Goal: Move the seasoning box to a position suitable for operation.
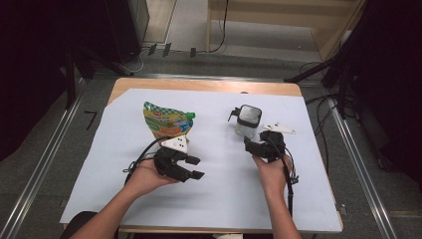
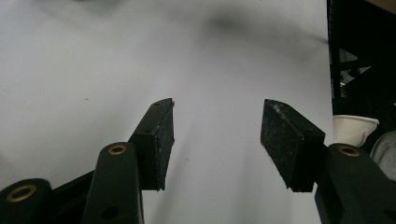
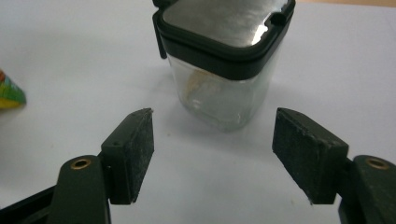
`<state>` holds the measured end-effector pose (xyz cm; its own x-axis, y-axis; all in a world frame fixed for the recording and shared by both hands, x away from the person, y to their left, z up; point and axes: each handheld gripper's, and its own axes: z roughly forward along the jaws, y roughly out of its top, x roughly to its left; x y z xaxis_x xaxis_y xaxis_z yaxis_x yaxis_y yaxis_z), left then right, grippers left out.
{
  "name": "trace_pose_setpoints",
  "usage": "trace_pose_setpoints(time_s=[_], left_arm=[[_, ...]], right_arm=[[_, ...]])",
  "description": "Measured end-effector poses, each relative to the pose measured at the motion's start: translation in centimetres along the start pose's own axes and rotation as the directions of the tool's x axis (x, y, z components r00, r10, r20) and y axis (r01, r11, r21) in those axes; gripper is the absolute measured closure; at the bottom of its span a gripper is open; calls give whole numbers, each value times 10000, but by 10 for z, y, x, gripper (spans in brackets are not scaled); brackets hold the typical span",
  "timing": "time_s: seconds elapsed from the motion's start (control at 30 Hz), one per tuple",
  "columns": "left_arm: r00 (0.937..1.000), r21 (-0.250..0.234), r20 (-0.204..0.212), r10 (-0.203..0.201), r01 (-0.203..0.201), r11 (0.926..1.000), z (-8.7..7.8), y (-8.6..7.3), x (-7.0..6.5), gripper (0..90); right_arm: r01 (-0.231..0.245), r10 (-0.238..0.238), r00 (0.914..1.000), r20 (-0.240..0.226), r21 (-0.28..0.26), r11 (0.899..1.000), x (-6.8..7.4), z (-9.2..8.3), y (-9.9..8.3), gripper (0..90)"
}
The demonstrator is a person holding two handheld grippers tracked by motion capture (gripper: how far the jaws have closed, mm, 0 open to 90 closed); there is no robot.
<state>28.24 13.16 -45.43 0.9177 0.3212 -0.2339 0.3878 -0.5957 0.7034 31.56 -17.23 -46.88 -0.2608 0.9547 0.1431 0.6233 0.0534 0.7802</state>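
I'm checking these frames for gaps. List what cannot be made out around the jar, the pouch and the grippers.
- Clear jar: right gripper view, its lid top is cut off by the upper edge; the pale contents blur behind the wall.
- Pouch: high view, print too small to read; lower end hidden by the left gripper.
- Right gripper: high view, its jaws merge into the dark body.

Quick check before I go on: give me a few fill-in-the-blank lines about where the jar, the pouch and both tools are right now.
1. The clear jar has a ____ lid with a metal top.
2. The right tool sits just short of the jar with its jaws ____.
3. The colourful pouch lies beyond the ____ tool.
4. Everything rests on a ____ sheet over the wooden table.

Missing words: black; open; left; white
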Motion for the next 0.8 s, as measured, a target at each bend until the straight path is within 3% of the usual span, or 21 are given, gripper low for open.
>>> trace_pose_setpoints(time_s=[0.3, 0.47, 0.8], left_arm=[[10000, -3, 6, 19, -19, 10000, 0, 0, 2, 453], [10000, -84, 52, 6, -6, 10000, -2, -1, 3, 452], [10000, -69, 48, -68, 68, 10000, -1, -1, 4, 452]], right_arm=[[-465, 474, 9987, 200, -435, 9980, 13, 20, 5, 219], [-551, 585, 9963, 630, -553, 9969, 19, 30, 11, 146], [-810, 910, 9874, 1291, -807, 9934, 19, 50, 15, 117]])
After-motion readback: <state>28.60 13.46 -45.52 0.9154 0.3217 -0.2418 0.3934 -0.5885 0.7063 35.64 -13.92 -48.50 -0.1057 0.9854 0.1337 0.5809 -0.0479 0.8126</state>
